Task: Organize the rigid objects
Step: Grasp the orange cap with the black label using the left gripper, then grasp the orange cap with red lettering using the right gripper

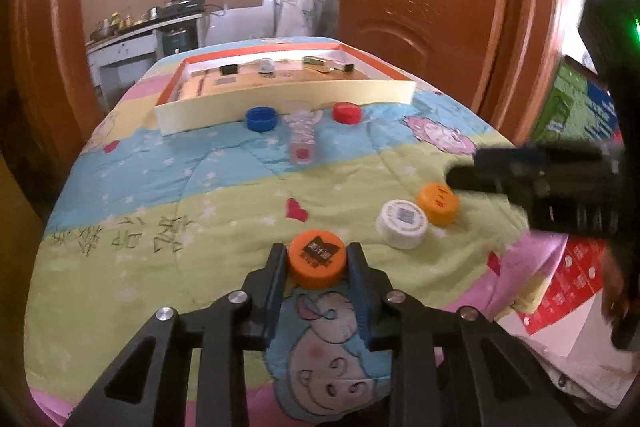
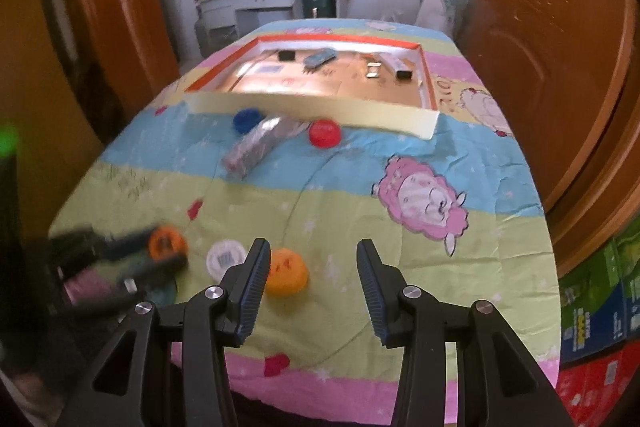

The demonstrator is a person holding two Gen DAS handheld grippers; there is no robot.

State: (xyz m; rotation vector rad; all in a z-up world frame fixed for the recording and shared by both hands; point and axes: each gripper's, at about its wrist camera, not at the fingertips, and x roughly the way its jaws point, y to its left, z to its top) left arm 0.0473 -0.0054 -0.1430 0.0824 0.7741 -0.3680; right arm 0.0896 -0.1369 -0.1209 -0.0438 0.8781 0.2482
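My left gripper (image 1: 317, 263) is shut on an orange cap with a black label (image 1: 317, 259) near the front of the quilt-covered table; in the right wrist view that cap (image 2: 167, 242) is blurred. A white cap (image 1: 402, 224) and a second orange cap (image 1: 438, 203) lie to its right. My right gripper (image 2: 313, 263) is open and empty, with the second orange cap (image 2: 286, 271) just inside its left finger and the white cap (image 2: 225, 258) further left. A blue cap (image 1: 261, 118), a red cap (image 1: 347, 112) and a clear plastic strip (image 1: 303, 135) lie before the tray (image 1: 280, 99).
The shallow orange-rimmed tray (image 2: 312, 109) at the far end holds several small items. Wooden doors stand on both sides. Stacked cartons (image 2: 600, 311) sit right of the table. A kitchen counter is in the room beyond.
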